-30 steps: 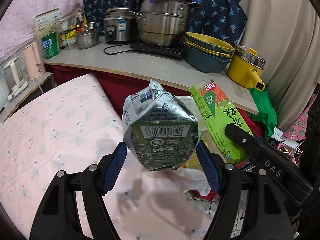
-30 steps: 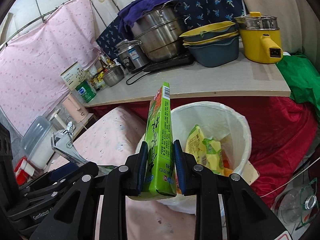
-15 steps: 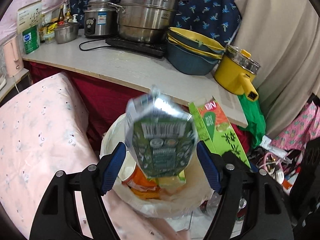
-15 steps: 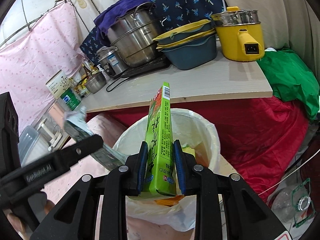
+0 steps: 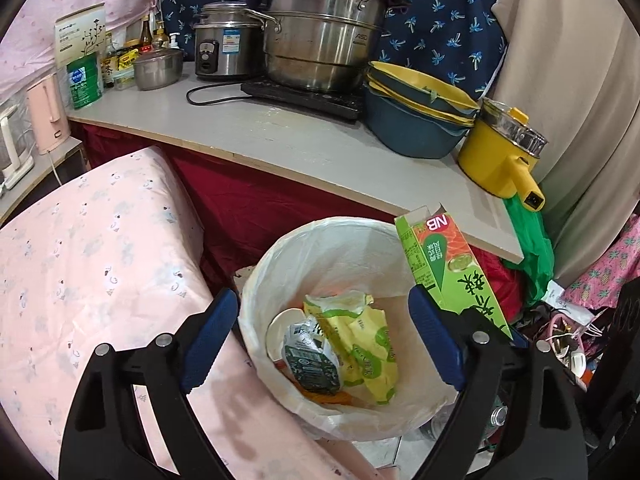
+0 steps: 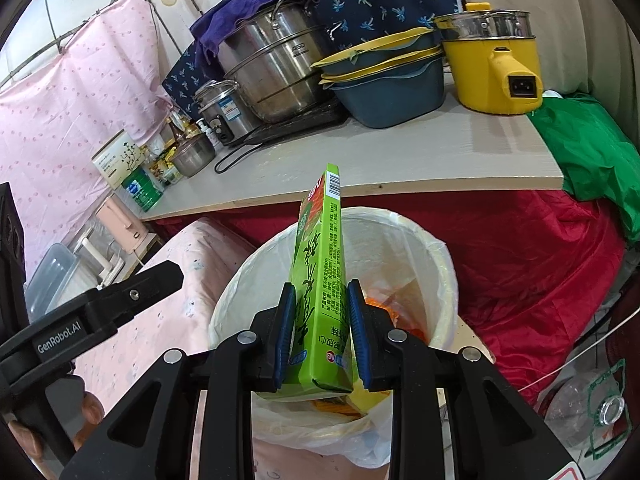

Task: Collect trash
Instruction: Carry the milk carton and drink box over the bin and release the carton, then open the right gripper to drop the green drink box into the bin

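The left gripper [image 5: 320, 344] hung over the lined trash bin [image 5: 280, 256], jaws opening with nothing between them. The right gripper [image 6: 320, 336] clenched the green tea carton [image 6: 320, 280] above the bin's rim. Inside lay the crumpled dark carton [image 5: 312, 356] against yellow wrappers [image 5: 360, 340]. Beyond, the counter edge [image 5: 320, 176] overhung the red cloth.

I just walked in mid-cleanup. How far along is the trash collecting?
Done: the crumpled dark carton lies in the lined bin, and the left gripper, jaws opening, is empty. In hand: the right gripper grips the green box over the bin. Left: dropping it.
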Available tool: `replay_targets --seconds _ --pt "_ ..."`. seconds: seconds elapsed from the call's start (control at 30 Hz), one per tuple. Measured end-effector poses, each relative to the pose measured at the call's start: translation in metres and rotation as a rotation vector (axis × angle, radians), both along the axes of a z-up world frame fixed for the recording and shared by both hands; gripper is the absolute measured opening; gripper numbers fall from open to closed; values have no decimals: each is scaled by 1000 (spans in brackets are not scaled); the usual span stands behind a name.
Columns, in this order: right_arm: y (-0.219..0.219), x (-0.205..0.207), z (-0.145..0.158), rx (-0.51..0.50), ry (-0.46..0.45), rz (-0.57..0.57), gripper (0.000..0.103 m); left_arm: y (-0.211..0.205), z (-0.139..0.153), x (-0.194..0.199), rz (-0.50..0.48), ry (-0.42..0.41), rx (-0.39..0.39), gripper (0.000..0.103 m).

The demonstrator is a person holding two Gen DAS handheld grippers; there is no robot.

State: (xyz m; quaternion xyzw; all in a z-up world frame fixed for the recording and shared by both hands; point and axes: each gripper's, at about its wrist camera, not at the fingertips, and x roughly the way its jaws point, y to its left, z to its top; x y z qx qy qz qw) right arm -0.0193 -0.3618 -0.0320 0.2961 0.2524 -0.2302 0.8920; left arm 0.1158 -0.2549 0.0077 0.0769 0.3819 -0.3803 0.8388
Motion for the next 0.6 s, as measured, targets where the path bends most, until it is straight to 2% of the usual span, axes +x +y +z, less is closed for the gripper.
replay_targets --seconds 0.37,0.47,0.6 --pt "14 25 -6 -11 29 47 29 12 -9 0 40 -81 76 86" --pt "15 25 -2 -20 20 35 43 15 -11 2 57 -91 87 88" --pt "17 24 3 -32 17 33 44 21 -11 6 78 -90 88 88"
